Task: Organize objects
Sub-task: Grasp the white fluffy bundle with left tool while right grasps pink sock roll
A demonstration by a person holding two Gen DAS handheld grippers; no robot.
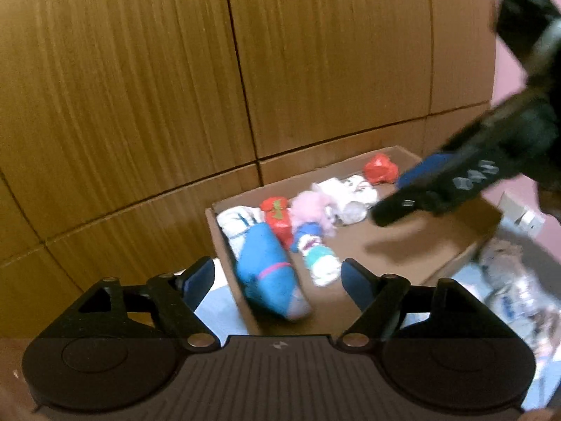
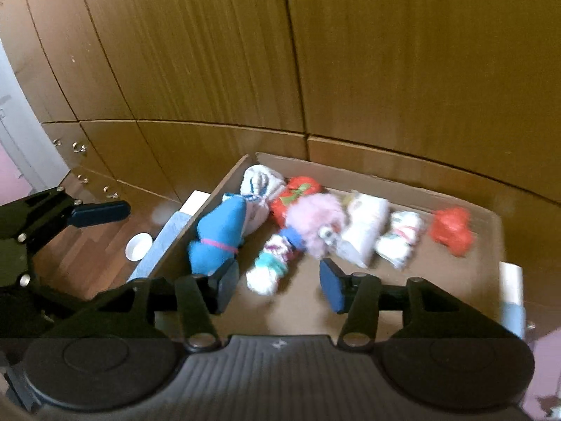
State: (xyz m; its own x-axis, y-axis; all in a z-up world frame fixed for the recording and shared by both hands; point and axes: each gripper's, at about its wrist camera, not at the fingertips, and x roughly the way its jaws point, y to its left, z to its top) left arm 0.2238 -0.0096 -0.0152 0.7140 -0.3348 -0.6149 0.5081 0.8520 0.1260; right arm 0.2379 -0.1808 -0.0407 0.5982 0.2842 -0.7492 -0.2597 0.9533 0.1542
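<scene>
Take the cardboard box (image 2: 350, 172) as your landmark. Every bundle you can count as sorted lies inside it, in a rough row along its far wall: a white bundle (image 2: 261, 184) in the far-left corner, the blue roll (image 2: 219, 235) leaning against the left wall, then a red bundle (image 2: 298, 191), a fluffy pink one (image 2: 315, 221), pale ones, and another red bundle (image 2: 452, 229) toward the right end.

Your left tool (image 1: 277, 277) stands with its jaws wide apart and nothing between the pads; it hangs above the box's near-left corner, with the blue roll directly ahead of it. Your right tool (image 2: 278, 280) has its jaws parted too, less widely, and also empty, over the bare near floor of the box, with a small white-and-teal bundle (image 2: 270, 266) just ahead.

The relation that matters next, as I judge it: the remaining loose things, a pale crumpled heap (image 1: 519, 284), lie outside the box beyond its right wall, on a light-blue surface I cannot identify. That heap sits on the right tool's side of the box, so your right hand looks the nearer one. The blur hides the heap's long axis, so I cannot tell you how to turn the jaws. The open near half of the box is the obvious place to fill.
</scene>
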